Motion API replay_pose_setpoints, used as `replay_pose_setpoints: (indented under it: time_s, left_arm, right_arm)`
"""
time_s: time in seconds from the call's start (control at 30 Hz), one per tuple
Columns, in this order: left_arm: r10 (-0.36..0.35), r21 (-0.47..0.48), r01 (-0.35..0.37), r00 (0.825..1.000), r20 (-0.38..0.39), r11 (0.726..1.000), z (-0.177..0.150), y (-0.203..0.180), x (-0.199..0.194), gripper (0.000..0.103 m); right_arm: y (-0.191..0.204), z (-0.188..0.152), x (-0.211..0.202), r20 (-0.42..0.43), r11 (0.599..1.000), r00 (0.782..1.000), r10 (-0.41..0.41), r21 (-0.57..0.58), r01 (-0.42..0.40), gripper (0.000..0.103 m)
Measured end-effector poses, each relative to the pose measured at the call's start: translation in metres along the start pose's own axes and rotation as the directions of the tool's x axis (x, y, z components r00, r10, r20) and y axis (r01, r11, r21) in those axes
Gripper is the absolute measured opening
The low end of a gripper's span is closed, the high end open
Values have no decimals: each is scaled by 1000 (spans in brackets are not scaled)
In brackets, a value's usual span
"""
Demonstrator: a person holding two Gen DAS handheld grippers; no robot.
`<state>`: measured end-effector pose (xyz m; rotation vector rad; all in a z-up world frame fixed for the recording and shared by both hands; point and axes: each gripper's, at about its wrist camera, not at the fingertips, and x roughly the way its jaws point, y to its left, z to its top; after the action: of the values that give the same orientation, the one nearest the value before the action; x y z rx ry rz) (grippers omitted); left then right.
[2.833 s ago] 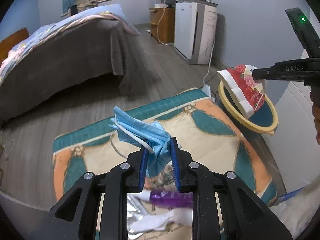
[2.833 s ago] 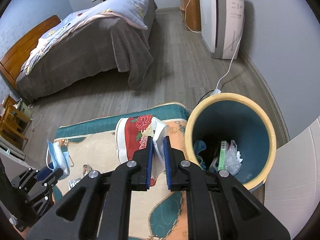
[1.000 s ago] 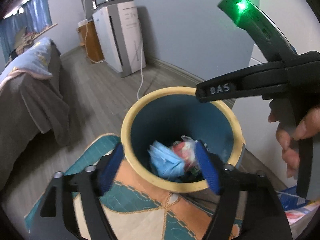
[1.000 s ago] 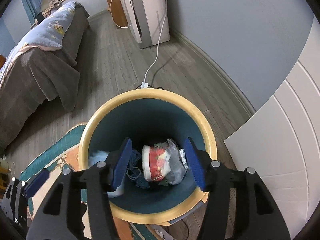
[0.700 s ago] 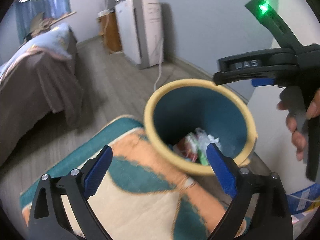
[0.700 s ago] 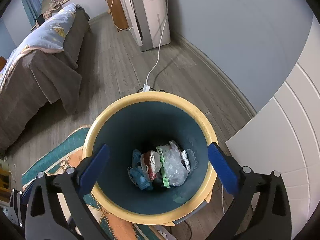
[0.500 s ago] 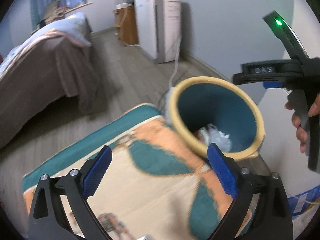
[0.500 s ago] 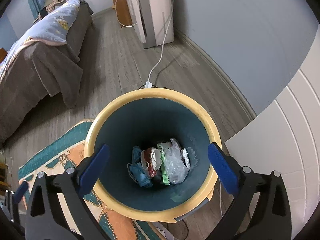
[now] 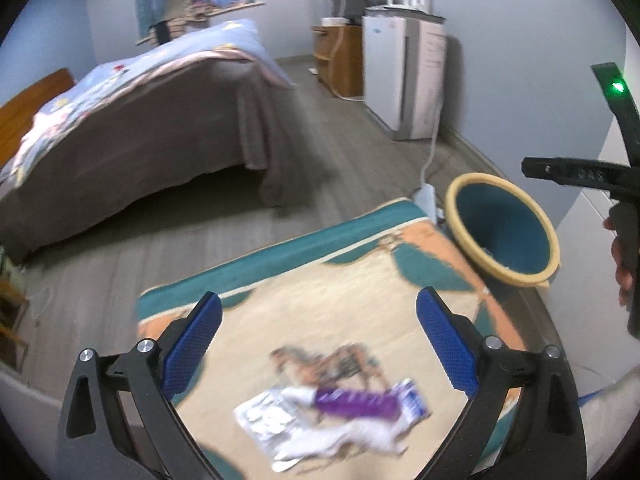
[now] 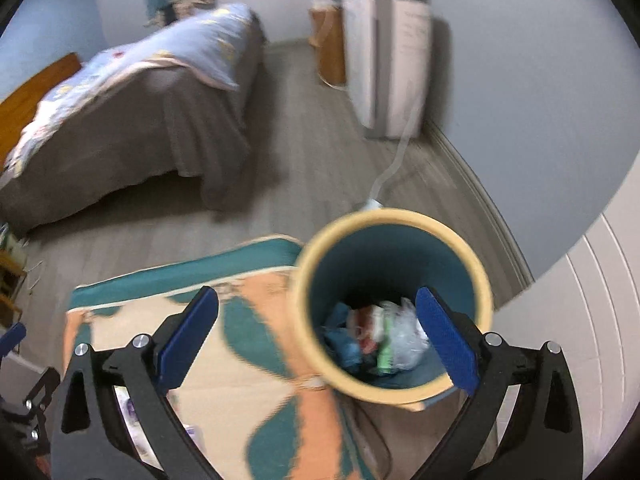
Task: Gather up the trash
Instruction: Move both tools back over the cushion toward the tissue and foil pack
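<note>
lying on rug (image 9: 360, 296) below wide-spread, empty left gripper (image 9: 318, 344): purple wrapper (image 9: 356, 402); right gripper (image 10: 316, 340) spread too.

Each camera is sitting on a gripper and looking forward and down at the floor. The left one is looking at the rug (image 9: 360, 300) from close up — the bin (image 9: 472, 184) is off to its right. The right one is looking down into that bin (image 10: 316, 360). Both are seeing the rug, bin and bed (image 9: 160, 120).
</note>
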<state>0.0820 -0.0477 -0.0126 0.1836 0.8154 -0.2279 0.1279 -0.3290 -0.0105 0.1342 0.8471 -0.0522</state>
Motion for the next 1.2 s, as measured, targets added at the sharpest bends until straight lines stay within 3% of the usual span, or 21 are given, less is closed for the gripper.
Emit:
replay_pose_setpoints:
  time_s: [0.17,0.43,0.63,0.83,1.03,1.2]
  left_arm:
    - [28,-65,-27,1000,9,998,-26,34,-26,97]
    - [103,-155,-98,994,25,983,-55,81,-39,97]
    - [105,-222,-111,994,-42,969,-71,106,-24,97]
    - [127,-198,-144,988,-93,970,-80,112,-14,97]
    - [68,-297,-111,986,-150,949,-89,114,-2,97]
    - [53,-298,-127,968,-244,946,-103,97,29,97]
  right_arm:
    - [45,-24,-9,-26,994,994,110,-7,-110,97]
    - [81,-61,-7,-58,993,992,115,-3,-115,97]
    - [107,-88,-5,-92,995,993,72,-57,-77,97]
    - [126,-111,-1,-110,992,993,47,-115,-59,97]
    - [130,-129,12,-154,988,988,27,-145,-50,97]
    - [128,-138,30,-198,985,980,-7,-169,-27,97]
